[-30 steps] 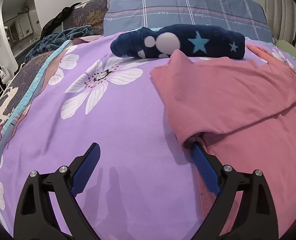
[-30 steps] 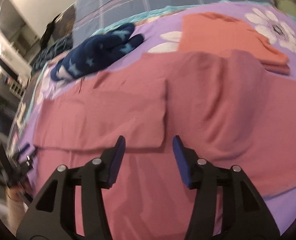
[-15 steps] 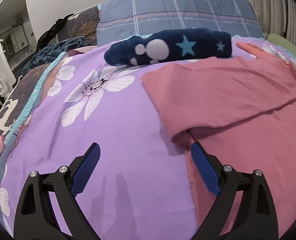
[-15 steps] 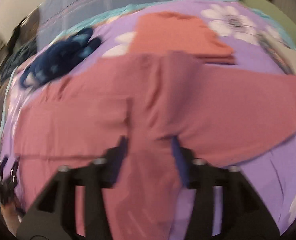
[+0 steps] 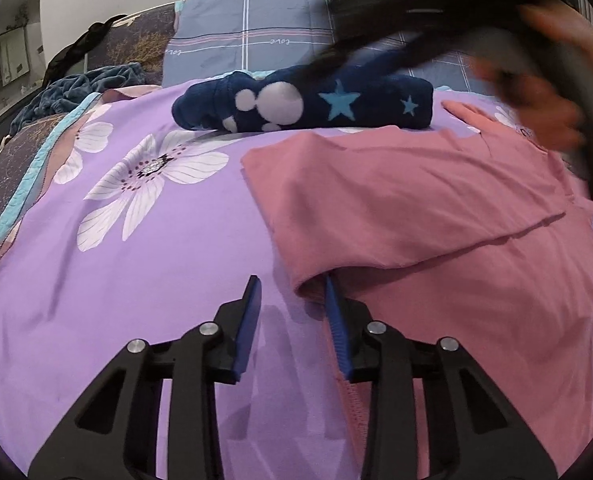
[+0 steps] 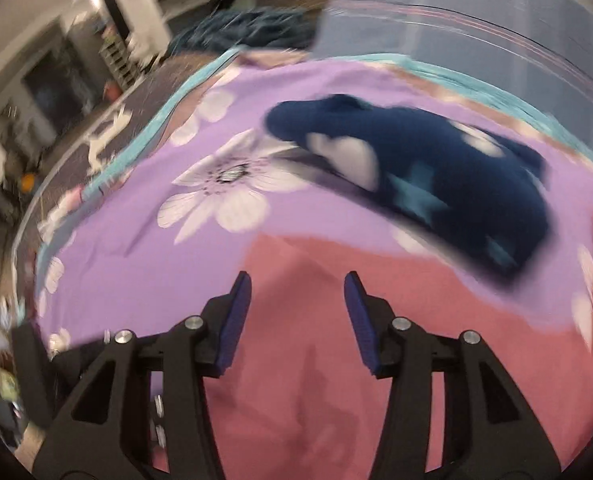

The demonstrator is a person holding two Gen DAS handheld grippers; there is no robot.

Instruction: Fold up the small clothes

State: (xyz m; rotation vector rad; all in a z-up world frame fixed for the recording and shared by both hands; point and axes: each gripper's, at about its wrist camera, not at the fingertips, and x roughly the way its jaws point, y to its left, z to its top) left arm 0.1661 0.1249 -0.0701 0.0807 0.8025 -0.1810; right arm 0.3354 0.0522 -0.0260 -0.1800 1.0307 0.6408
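Two views showed the change. In the left wrist view, the left gripper (image 5: 292,300) had just been closing. Half a second before, its jaws stood wide apart; now they were much nearer each other, but a gap was left and only purple bedsheet (image 5: 144,288) showed in it. The right-hand pad (image 5: 338,328) lay tucked under the folded edge of the pink shirt (image 5: 436,216), so no grip was made yet. A blurred hand (image 5: 552,116) swept by the far right corner of the bed.

In the right wrist view, the right gripper (image 6: 296,316) was open and empty over the pink shirt. It had swung across from the shirt's middle toward the navy star blanket (image 6: 436,184). The next fold looked ready to start.
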